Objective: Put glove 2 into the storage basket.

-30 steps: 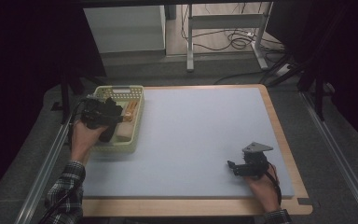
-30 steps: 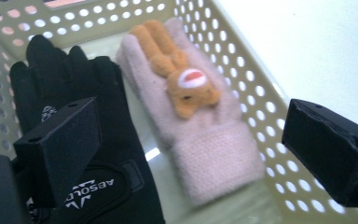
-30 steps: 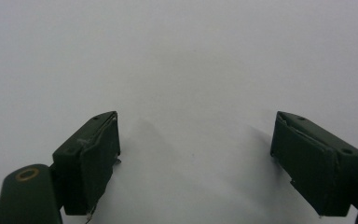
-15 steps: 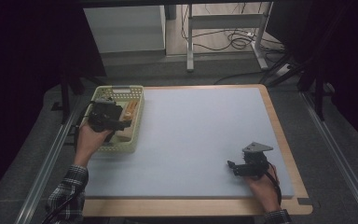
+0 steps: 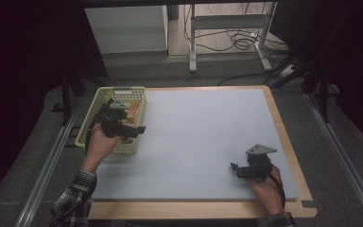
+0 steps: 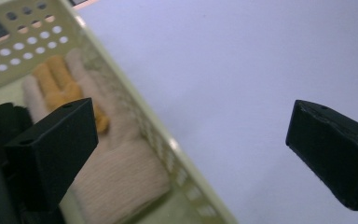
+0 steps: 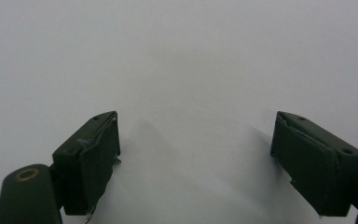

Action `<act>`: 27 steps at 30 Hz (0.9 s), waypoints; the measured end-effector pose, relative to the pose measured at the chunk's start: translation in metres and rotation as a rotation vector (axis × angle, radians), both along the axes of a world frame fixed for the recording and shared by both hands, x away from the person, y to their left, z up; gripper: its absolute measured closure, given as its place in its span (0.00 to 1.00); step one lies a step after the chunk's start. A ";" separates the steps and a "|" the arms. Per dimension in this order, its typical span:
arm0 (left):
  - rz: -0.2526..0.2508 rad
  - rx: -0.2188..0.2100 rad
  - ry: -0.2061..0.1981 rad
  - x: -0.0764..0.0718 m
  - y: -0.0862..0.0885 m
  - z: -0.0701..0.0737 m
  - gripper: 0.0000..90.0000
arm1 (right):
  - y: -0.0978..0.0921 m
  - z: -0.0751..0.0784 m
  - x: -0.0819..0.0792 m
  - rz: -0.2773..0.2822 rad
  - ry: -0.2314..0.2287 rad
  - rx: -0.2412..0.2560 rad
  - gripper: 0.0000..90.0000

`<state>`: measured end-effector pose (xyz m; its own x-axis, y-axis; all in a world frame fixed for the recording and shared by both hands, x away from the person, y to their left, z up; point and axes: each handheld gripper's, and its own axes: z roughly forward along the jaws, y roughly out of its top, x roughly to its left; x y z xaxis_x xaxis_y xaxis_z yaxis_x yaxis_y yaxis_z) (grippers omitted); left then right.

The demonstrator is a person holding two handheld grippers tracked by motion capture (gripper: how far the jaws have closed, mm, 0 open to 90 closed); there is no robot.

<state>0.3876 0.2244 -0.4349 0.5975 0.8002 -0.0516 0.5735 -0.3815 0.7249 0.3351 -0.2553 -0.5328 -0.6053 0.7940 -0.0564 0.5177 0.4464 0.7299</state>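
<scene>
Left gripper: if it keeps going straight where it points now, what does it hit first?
Likely the basket's near wall, which runs between the open jaws of the left gripper; depth is unclear, so it may pass over onto the mat.

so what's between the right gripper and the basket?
High view: bare grey mat between the right gripper and the basket; the left gripper hangs at the basket's near rim.

The high view looks forward and down over the whole table (image 5: 203, 137); each gripper view sits close above the mat, the left one sharing the basket (image 6: 135, 112) at the table's left edge
</scene>
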 end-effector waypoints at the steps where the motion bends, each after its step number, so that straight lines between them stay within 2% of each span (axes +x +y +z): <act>1: -0.006 0.002 -0.001 -0.001 -0.003 0.000 0.03 | 0.000 0.000 0.000 0.000 0.000 0.000 0.17; 13: -0.079 -0.008 -0.010 -0.008 -0.032 -0.005 0.03 | 0.000 0.000 0.000 0.000 0.001 -0.002 0.17; 27: -0.175 -0.043 -0.016 -0.025 -0.070 -0.023 0.02 | 0.000 0.000 0.000 0.001 0.001 -0.002 0.17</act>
